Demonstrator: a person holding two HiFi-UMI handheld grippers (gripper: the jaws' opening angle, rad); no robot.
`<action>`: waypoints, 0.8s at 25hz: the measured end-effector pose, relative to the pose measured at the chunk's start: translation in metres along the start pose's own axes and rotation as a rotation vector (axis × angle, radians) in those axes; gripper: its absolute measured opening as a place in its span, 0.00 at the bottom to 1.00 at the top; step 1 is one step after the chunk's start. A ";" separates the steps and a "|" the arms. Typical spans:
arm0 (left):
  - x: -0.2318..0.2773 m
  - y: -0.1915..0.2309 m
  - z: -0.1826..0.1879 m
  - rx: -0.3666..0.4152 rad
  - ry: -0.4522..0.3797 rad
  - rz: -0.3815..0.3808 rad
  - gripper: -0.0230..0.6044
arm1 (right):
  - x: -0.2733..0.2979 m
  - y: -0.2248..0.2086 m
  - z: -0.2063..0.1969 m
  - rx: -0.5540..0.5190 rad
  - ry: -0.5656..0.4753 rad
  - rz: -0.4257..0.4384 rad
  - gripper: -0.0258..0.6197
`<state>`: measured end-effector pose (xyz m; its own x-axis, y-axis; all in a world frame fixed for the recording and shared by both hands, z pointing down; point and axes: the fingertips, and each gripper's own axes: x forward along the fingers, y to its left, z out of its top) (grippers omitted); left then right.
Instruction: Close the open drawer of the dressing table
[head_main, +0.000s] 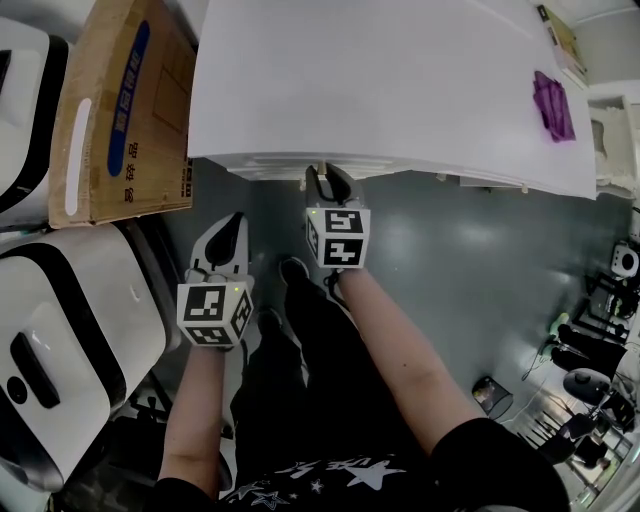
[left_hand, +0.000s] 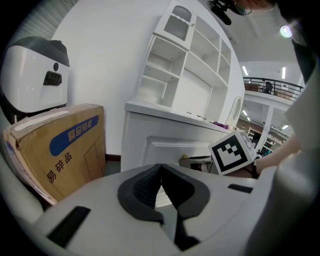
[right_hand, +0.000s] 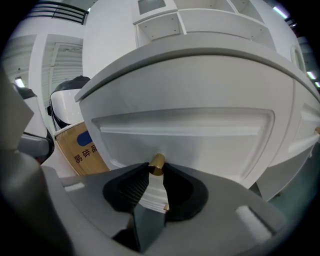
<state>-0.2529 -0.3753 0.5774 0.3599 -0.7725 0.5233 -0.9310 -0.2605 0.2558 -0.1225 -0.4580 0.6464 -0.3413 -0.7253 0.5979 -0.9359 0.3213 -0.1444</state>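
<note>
The white dressing table (head_main: 400, 80) fills the top of the head view, and its drawer front (head_main: 300, 166) juts out a little under the table's edge. My right gripper (head_main: 330, 172) is at that front. In the right gripper view the drawer panel (right_hand: 190, 140) is close ahead, and the right gripper (right_hand: 156, 169) is shut on the drawer's white knob (right_hand: 152, 192), whose brass stem (right_hand: 157, 164) shows at the jaw tips. My left gripper (head_main: 232, 222) hangs lower and to the left, away from the table; its jaws (left_hand: 160, 169) are shut with nothing in them.
A cardboard box (head_main: 120, 110) leans left of the table. A white and black machine (head_main: 60, 340) stands at the near left. A purple thing (head_main: 552, 105) lies on the tabletop's right end. White shelves (left_hand: 185, 75) rise over the table. The person's legs are below.
</note>
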 end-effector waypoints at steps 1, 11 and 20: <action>-0.001 0.000 0.000 -0.001 -0.003 -0.001 0.05 | 0.000 0.000 0.000 0.005 0.004 0.000 0.18; -0.032 -0.007 0.006 0.005 -0.040 -0.026 0.05 | -0.034 0.001 -0.006 0.059 0.001 -0.073 0.20; -0.105 -0.025 0.014 0.023 -0.076 -0.106 0.05 | -0.155 0.021 -0.018 0.085 -0.076 -0.144 0.23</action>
<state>-0.2686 -0.2960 0.5045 0.4514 -0.7812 0.4313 -0.8895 -0.3553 0.2874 -0.0874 -0.3281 0.5646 -0.2060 -0.8052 0.5561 -0.9784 0.1607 -0.1297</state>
